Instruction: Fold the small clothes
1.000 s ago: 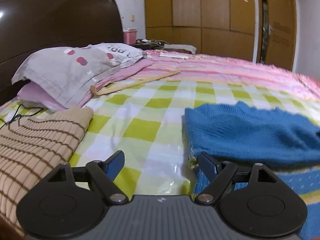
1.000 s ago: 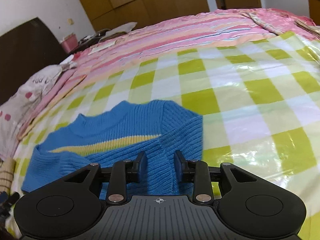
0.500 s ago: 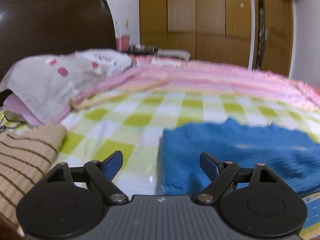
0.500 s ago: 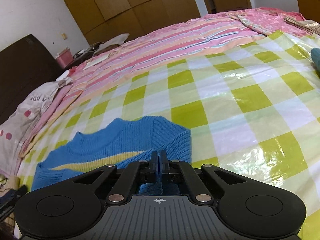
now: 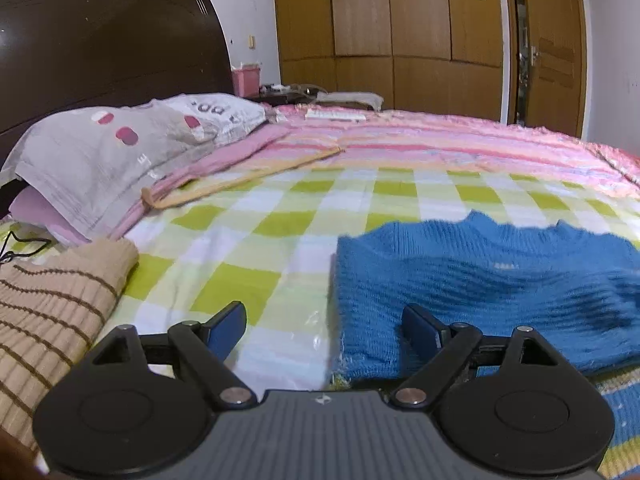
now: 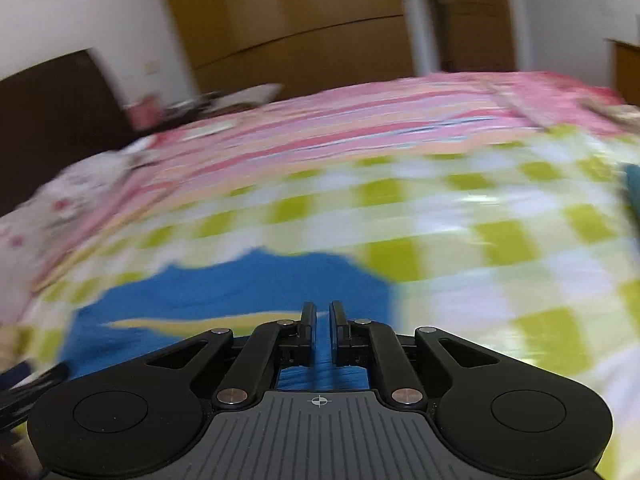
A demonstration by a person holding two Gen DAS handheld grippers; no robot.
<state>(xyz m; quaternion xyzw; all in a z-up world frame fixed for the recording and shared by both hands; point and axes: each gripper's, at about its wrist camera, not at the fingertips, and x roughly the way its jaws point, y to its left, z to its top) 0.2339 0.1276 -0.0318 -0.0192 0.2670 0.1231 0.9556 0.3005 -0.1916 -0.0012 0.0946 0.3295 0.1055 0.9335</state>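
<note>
Blue sweater on the bed, right edge pinched for a fold

The bed [image 5: 280, 240] carried the blue sweater [image 5: 460, 280] flat on its checked cover, apparently spread for folding, with a striped beige garment [image 5: 52, 312] lying well apart to its left. The left hand-held gripper [image 5: 324, 326] stood wide, straddling the sweater's left edge; a second earlier that edge lay further right. The right hand-held gripper [image 6: 322, 320], formerly half open, stood narrow with jaws opening slightly, blue knit between them.
</note>
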